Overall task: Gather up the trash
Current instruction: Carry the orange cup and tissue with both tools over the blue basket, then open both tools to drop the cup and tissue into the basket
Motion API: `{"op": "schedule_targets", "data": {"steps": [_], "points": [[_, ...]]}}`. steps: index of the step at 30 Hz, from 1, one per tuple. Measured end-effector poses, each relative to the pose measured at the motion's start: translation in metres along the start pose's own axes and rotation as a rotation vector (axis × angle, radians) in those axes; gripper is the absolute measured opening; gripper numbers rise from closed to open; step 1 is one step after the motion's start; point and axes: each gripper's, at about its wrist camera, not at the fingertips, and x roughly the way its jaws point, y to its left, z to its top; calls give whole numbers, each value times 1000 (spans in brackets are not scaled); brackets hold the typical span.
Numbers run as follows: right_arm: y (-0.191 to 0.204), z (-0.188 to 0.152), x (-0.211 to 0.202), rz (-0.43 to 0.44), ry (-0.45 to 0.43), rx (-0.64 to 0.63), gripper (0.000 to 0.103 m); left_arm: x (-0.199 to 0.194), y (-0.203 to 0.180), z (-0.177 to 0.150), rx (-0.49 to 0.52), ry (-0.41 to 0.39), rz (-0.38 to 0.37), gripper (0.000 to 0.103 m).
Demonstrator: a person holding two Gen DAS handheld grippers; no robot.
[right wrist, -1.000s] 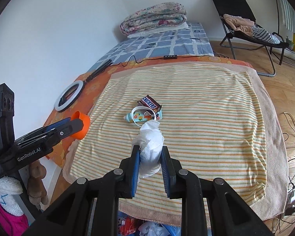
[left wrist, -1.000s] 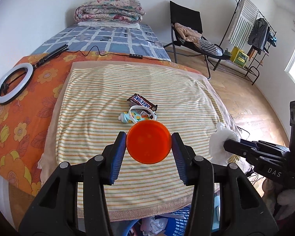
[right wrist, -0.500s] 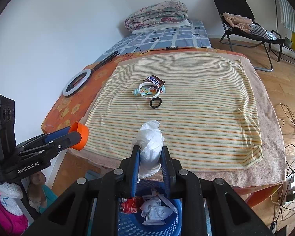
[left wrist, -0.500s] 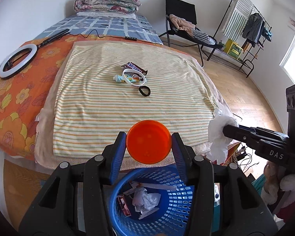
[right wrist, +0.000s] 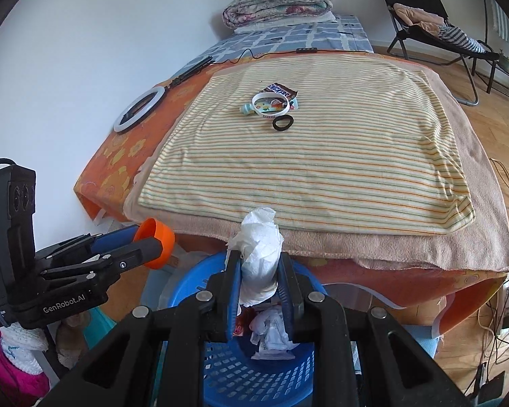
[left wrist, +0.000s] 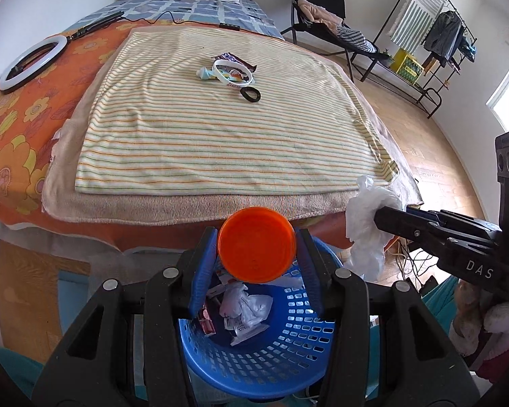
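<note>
My left gripper (left wrist: 256,254) is shut on an orange cup (left wrist: 256,245), its round bottom facing the camera, above the blue perforated basket (left wrist: 288,356). Crumpled paper and wrappers (left wrist: 242,312) lie inside that basket. My right gripper (right wrist: 258,264) is shut on a crumpled white tissue (right wrist: 258,254) over the same basket (right wrist: 254,373). From the left wrist view the right gripper (left wrist: 373,213) with the tissue (left wrist: 366,227) hangs at the right; from the right wrist view the left gripper (right wrist: 159,240) with the cup (right wrist: 156,240) sits at the left.
On the striped towel (left wrist: 220,135) of the bed lie a candy bar wrapper (left wrist: 234,59), a white ring over a small colourful packet (left wrist: 232,74) and a black hair tie (left wrist: 250,94). A ring light (left wrist: 30,62) rests at the left. Folding chair (left wrist: 322,17) and cables (right wrist: 505,305) stand right.
Both grippers have drawn back from over the bed and sunk, so the blue basket has come into view under them. The cup and the tissue stay gripped.
</note>
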Motion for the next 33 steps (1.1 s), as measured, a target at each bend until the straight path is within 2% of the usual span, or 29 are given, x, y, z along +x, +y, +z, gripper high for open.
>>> {"op": "schedule_targets", "data": {"steps": [17,29,31,33], "points": [[-7,-44,30,-3,100,38,20,37,-1,-49,-11,140,18,48],[-9,-56,41,-10,140,51,23,48,1,-60,1,178,49,48],[-10,-56,41,-12,142,57,28,49,0,-60,3,182,53,48],[-12,-57,42,-13,149,65,29,50,1,-61,5,187,54,48]]}}
